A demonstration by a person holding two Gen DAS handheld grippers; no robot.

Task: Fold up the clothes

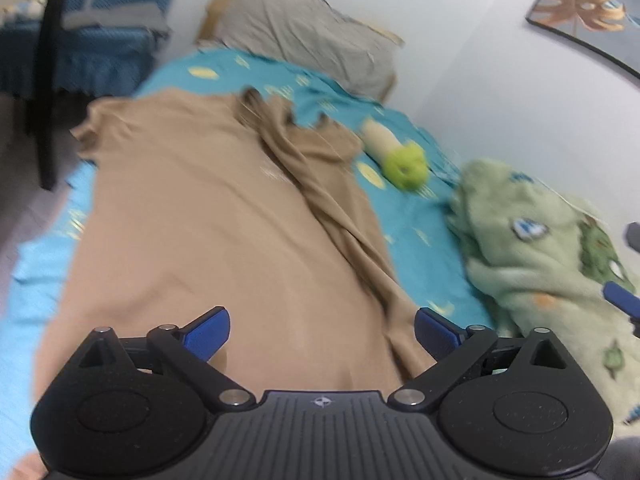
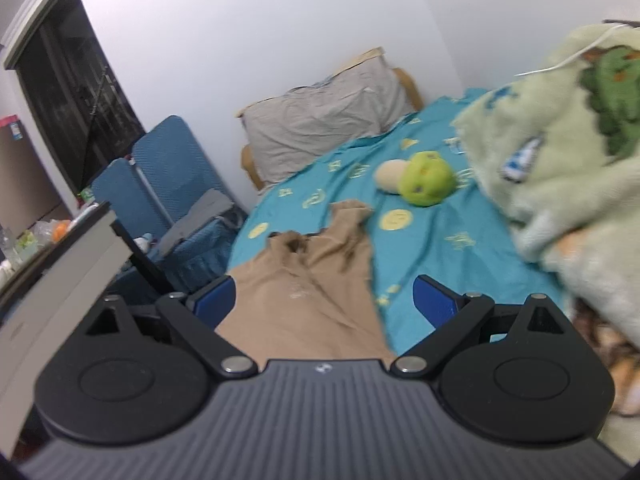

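The bed (image 1: pixel 408 216), under a teal sheet, carried the tan garment (image 1: pixel 208 240) spread along it, one side bunched in folds, perhaps a sleeve. Beside it lay a pale green blanket (image 1: pixel 540 256) and a green plush toy (image 2: pixel 426 178). The left gripper (image 1: pixel 322 330) and right gripper (image 2: pixel 324 300) hung above the garment with fingers wide apart, holding nothing.

Both the left gripper (image 1: pixel 322 334) and right gripper (image 2: pixel 324 302) have matte black ribbed bodies, round housings, silver pivot screws and blue-padded fingers (image 1: pixel 210 330).
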